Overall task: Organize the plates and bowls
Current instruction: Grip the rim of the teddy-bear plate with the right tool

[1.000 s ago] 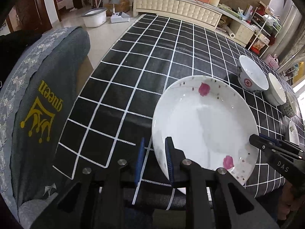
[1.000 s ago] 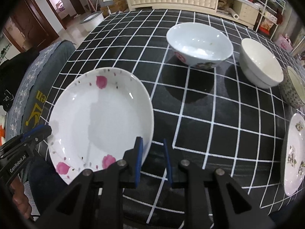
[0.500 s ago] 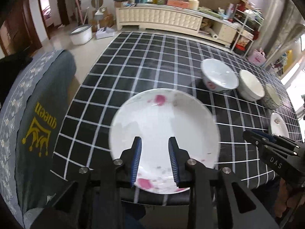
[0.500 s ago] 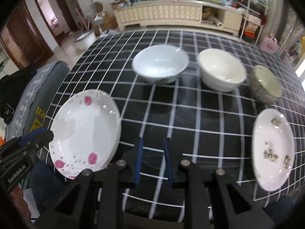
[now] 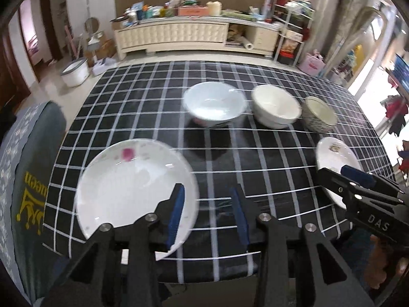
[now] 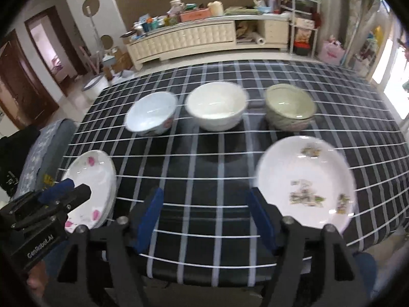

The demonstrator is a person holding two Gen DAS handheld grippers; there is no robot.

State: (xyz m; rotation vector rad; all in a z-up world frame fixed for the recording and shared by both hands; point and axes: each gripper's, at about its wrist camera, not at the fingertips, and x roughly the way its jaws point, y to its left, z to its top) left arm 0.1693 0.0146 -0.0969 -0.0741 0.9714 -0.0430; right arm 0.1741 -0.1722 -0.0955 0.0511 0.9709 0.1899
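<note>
- The left gripper (image 5: 208, 211) is seen with its blue-padded jaws apart, having just been opening; nothing is held between them.
- The right gripper (image 6: 205, 220) is shown with jaws wide apart, having just been opening, over bare black-and-white checked tablecloth (image 6: 204, 168).
- The white round plate with pink flowers (image 5: 133, 189) lies at eight o'clock on the table.
- The white plate with a green-brown print (image 6: 304, 181) lies at four o'clock.
- Three bowls are ranged at twelve o'clock: a white bowl with red marks (image 6: 150, 113), a plain cream bowl (image 6: 216, 108), and a grey-patterned bowl (image 6: 290, 107).

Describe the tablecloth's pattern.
Black tablecloth with a white grid; clearest in the right wrist view.
</note>
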